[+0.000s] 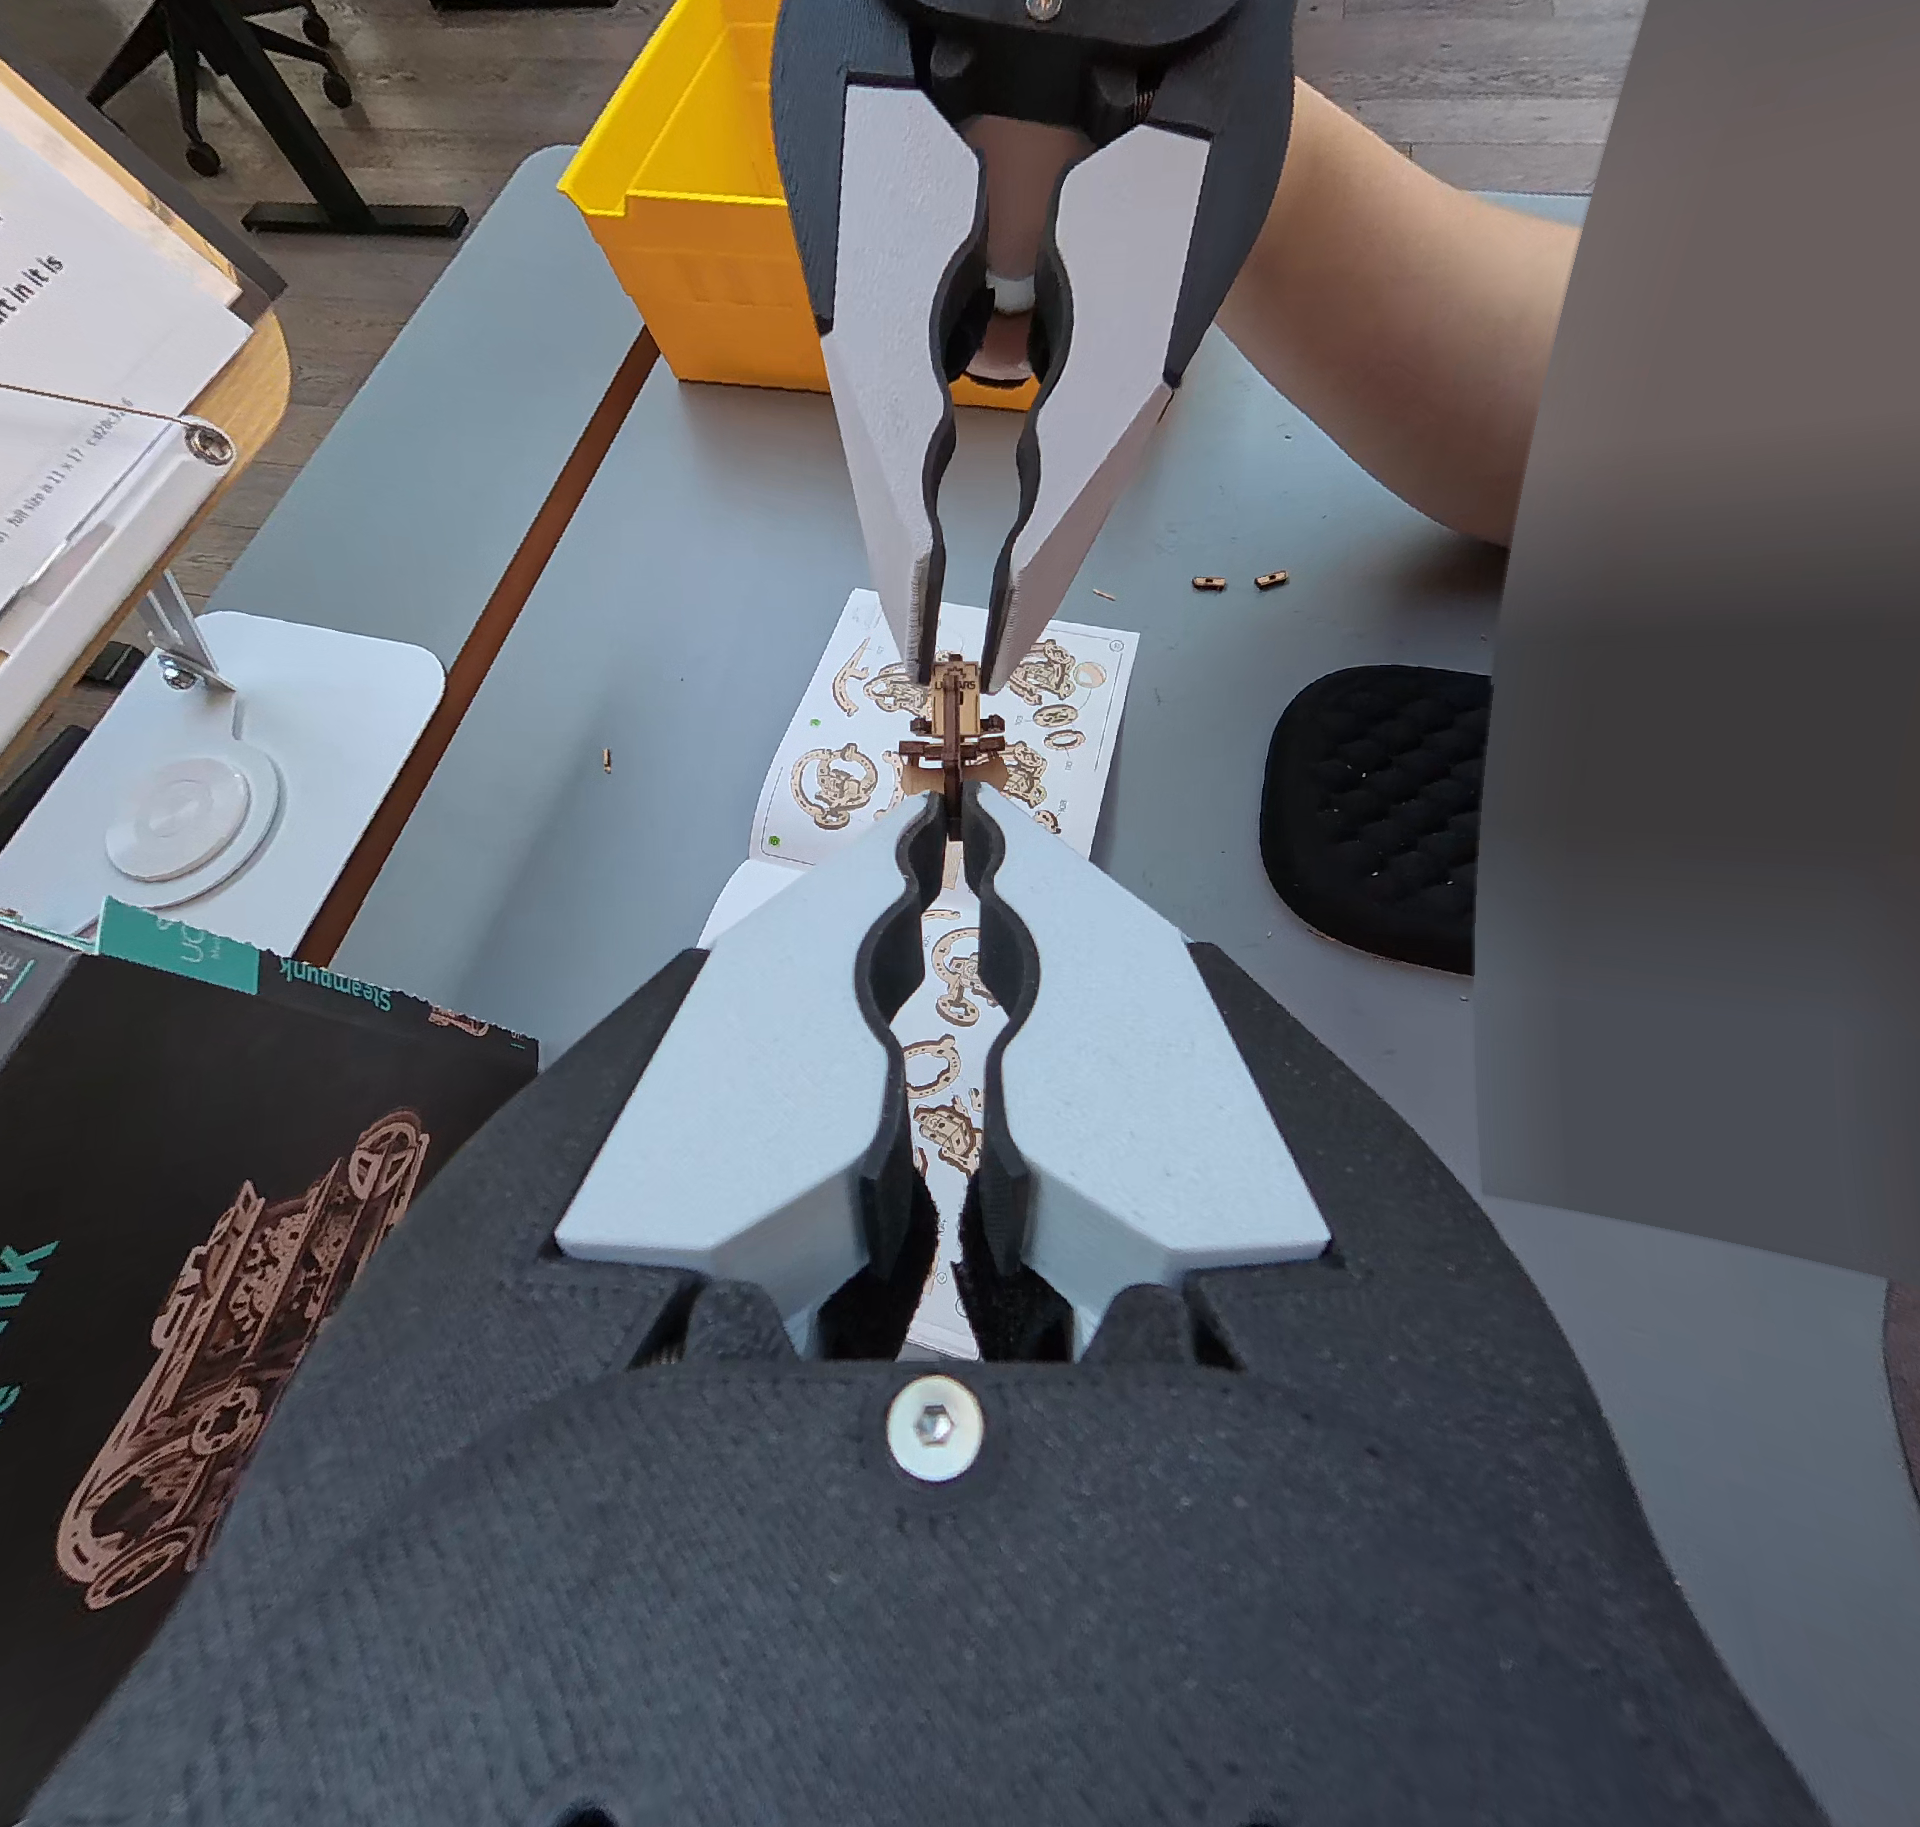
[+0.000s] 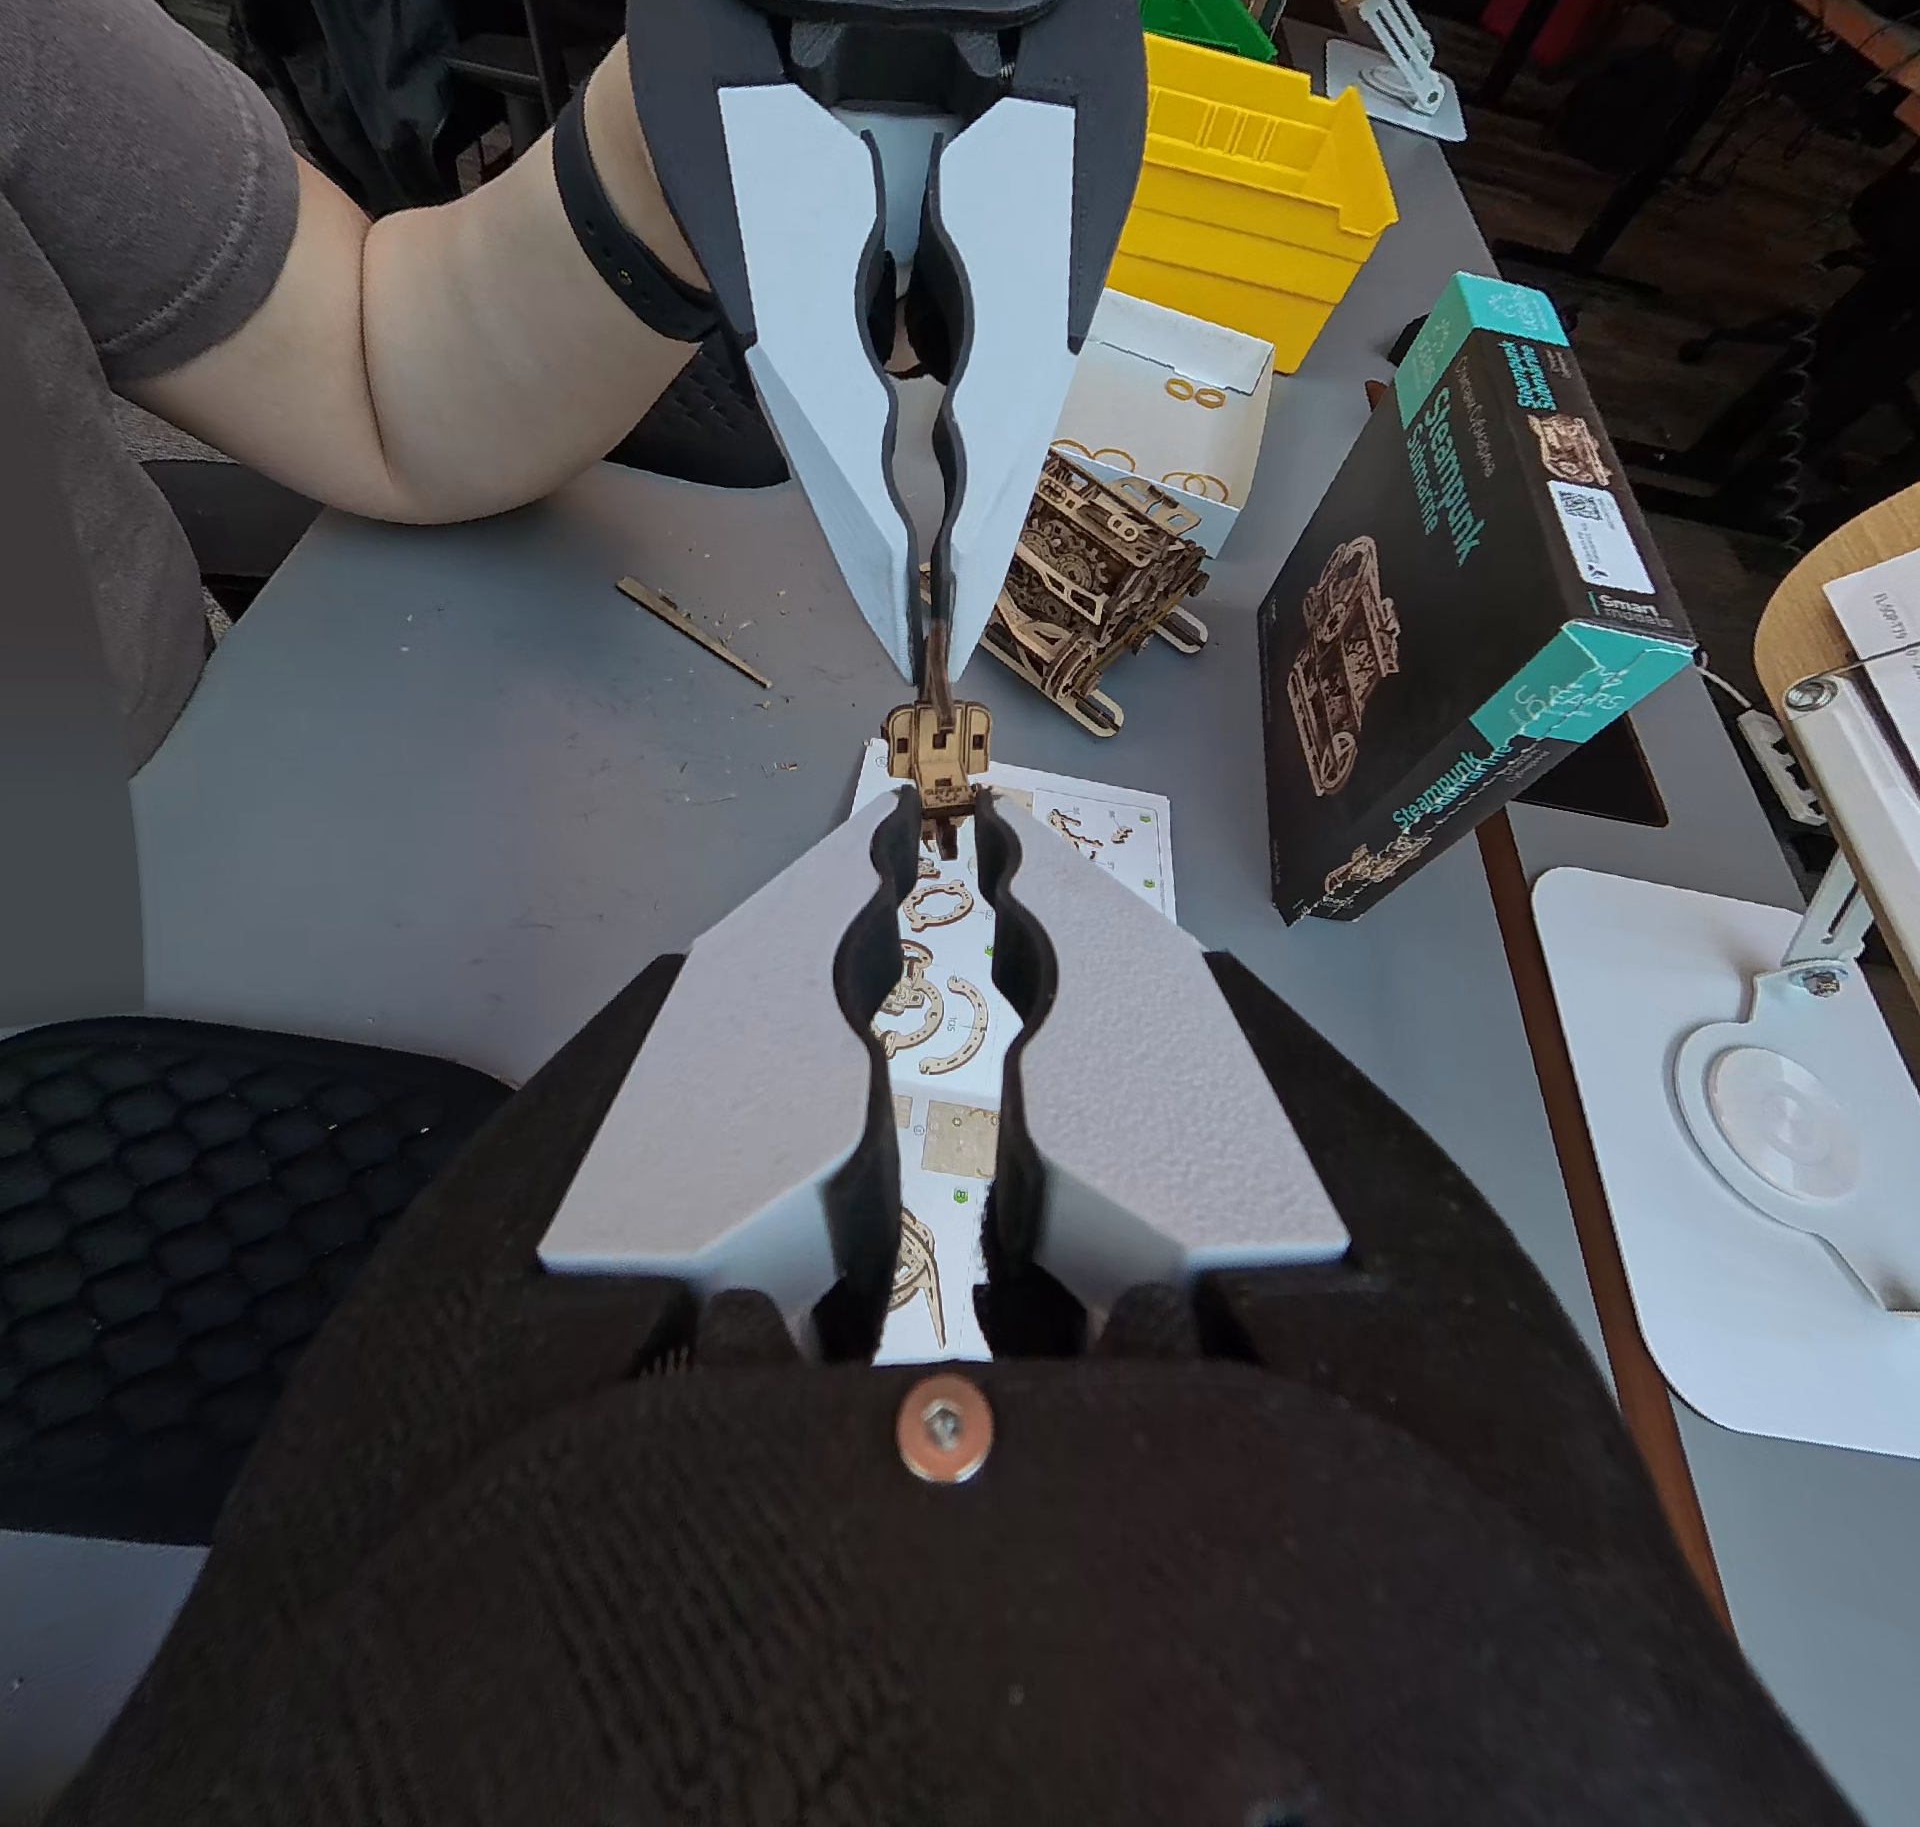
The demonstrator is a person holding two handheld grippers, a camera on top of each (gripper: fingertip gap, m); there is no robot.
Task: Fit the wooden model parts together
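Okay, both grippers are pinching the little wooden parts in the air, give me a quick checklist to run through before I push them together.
1. Left gripper shut on the flat wooden piece: ok, the tips pinch its edge.
2. Right gripper shut on the small wooden block: ok.
3. The two parts meet tip to tip, held above the instruction sheet: ok.
4. Tab lined up with slot: cannot tell, the joint is too small to make out.
5. Joint fully seated: cannot tell.
6. Room around the grippers: ok, the finished wooden model and the yellow bin stand apart from them.
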